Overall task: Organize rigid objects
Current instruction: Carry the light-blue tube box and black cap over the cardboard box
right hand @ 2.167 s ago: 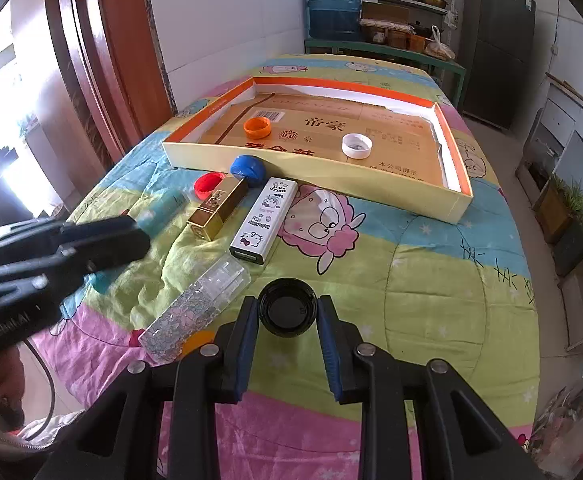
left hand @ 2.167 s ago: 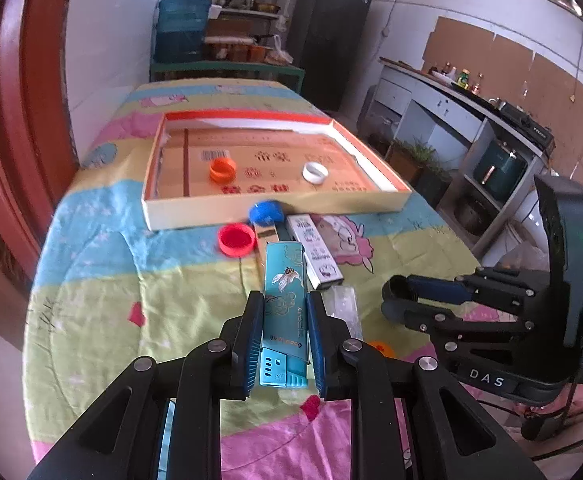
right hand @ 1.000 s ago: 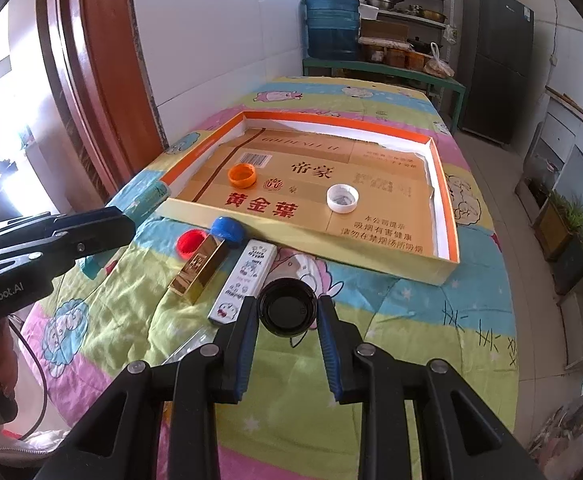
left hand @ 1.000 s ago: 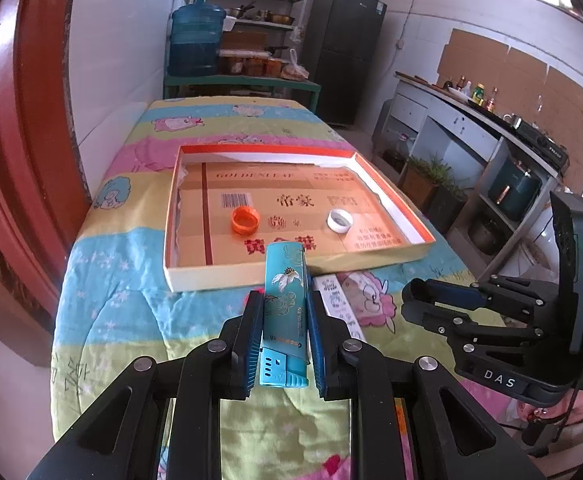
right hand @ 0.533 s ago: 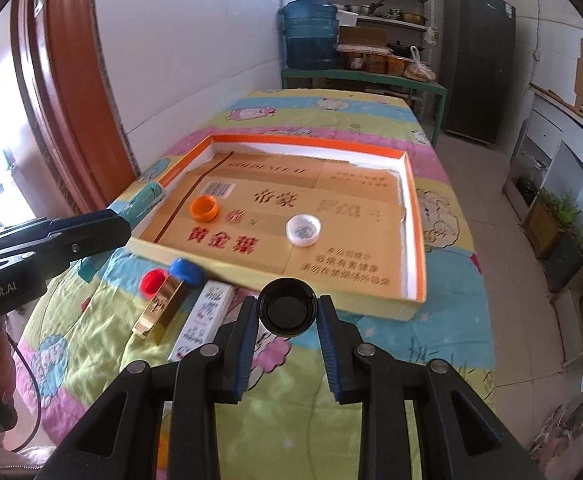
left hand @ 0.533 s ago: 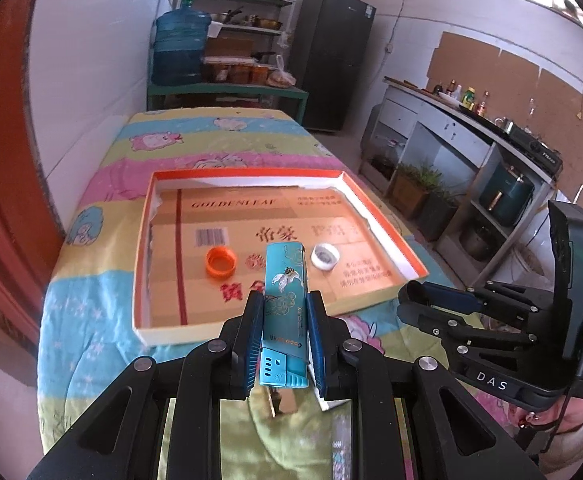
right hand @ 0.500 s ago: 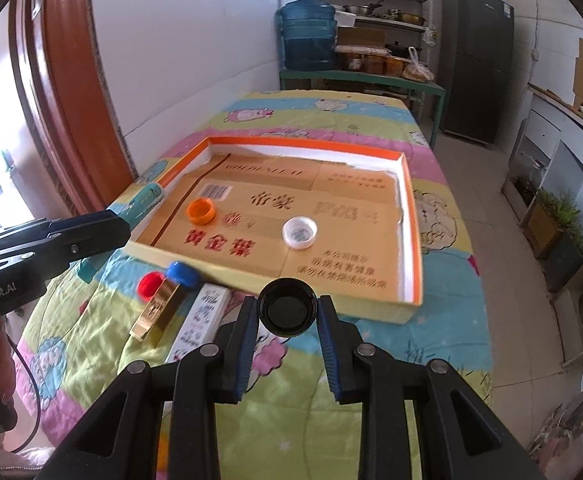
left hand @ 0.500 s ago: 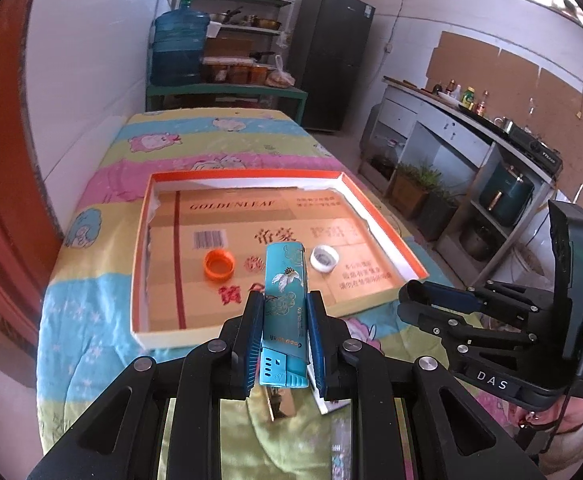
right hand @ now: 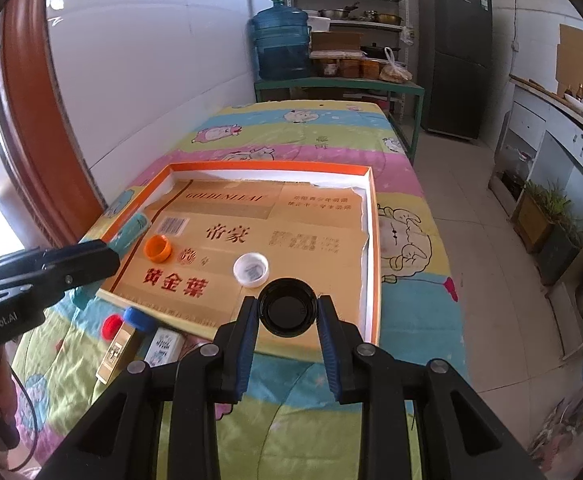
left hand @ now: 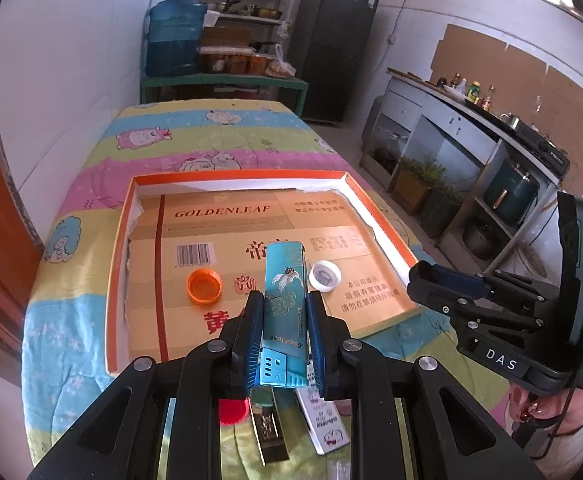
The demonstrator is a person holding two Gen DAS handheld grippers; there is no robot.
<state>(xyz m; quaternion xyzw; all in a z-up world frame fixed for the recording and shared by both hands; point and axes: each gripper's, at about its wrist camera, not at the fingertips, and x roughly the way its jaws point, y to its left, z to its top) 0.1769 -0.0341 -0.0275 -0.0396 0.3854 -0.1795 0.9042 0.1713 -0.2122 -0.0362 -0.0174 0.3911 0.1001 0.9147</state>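
L tongs pinch a teal lighter, cardboard tray just ahead. R tongs pinch a black cap, white cap just beyond.

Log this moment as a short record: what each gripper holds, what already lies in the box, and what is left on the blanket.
left gripper: shut on teal box, held over the near part of the cardboard tray
right gripper: shut on black cap, open side toward the camera
cardboard tray: holds orange cap and white cap, apart from each other
still on blanket, outside the tray's near wall: red cap, blue cap, gold box, white box
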